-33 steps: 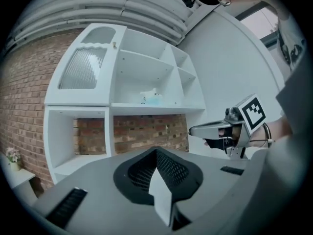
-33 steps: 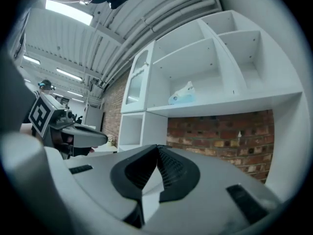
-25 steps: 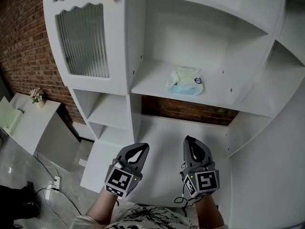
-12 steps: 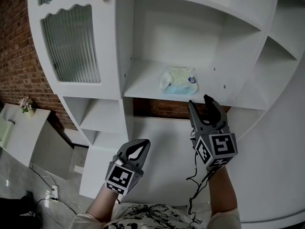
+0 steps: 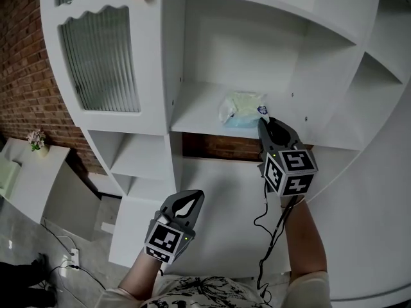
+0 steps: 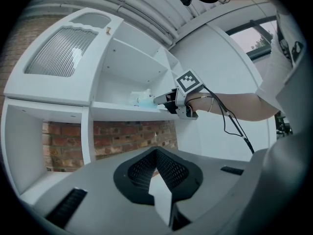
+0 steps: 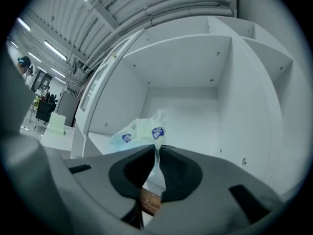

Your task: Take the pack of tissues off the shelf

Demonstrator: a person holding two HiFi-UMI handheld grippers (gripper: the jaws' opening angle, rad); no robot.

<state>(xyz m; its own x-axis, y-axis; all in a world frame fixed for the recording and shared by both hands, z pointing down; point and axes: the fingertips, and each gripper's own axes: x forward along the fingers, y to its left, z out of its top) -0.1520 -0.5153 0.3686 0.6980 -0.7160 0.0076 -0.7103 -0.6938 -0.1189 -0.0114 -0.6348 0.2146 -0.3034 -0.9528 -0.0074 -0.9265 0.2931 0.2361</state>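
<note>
Now our right gripper (image 5: 266,122), down low a second before, had risen to the shelf (image 5: 199,117), its jaws closing on the wrapper edge of the pack of tissues (image 5: 243,109) lying there, ready for lifting off; our left gripper (image 5: 187,201) hung clenched, empty.

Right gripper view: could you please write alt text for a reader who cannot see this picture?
The right gripper is closing its jaws on the thin wrapper edge of a pale pack of tissues, which lies on a white shelf. No other object is seen in that open compartment.
</note>
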